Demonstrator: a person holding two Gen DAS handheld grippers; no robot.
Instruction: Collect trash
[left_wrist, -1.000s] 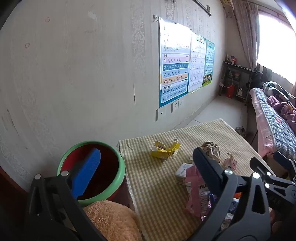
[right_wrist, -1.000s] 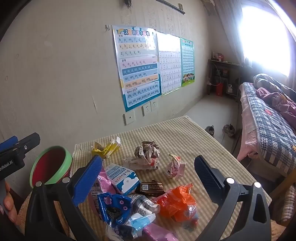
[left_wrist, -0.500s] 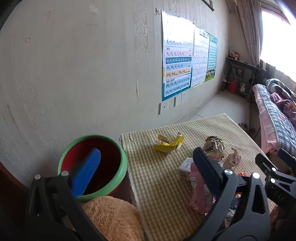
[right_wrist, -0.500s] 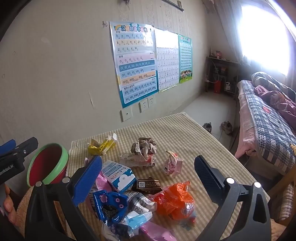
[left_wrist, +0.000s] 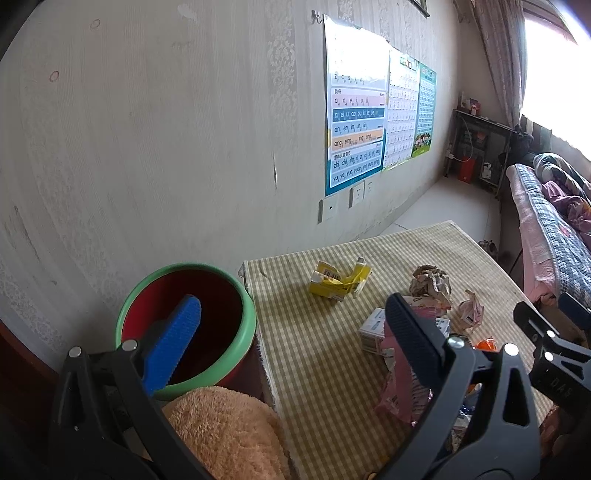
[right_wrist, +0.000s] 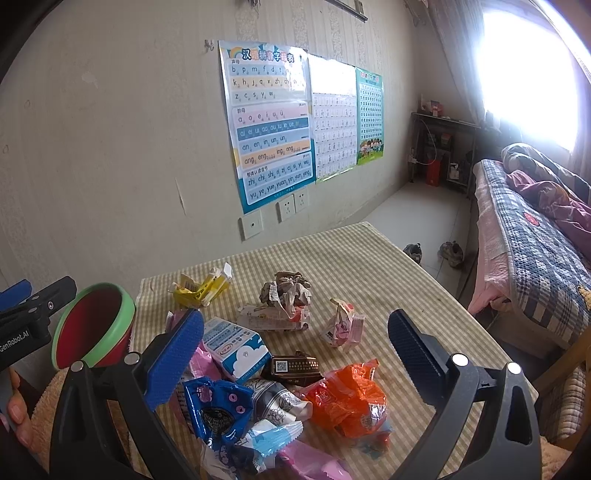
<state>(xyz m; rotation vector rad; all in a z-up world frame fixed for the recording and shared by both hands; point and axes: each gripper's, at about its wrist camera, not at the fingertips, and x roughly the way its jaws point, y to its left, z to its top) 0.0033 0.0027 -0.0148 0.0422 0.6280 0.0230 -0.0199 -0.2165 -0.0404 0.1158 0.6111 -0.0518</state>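
Trash lies on a checked tablecloth (right_wrist: 369, 266): a yellow carton (right_wrist: 201, 288), a crumpled brown paper ball (right_wrist: 286, 291), a white and blue carton (right_wrist: 236, 347), a small pink carton (right_wrist: 341, 326), an orange wrapper (right_wrist: 347, 400) and a blue wrapper (right_wrist: 214, 406). A red bin with a green rim (left_wrist: 184, 325) stands at the table's left end. My left gripper (left_wrist: 291, 332) is open, its blue finger in front of the bin. My right gripper (right_wrist: 295, 350) is open above the pile, holding nothing.
A tan fluffy cushion (left_wrist: 225, 432) lies below the bin. The wall with posters (right_wrist: 269, 122) runs behind the table. A bed with a checked blanket (right_wrist: 535, 236) stands at the right, with shoes (right_wrist: 450, 253) on the floor beside it.
Both grippers have lifted and drawn back slightly, so the table and bin sit lower and farther in view. Both stay open; the trash has not moved.
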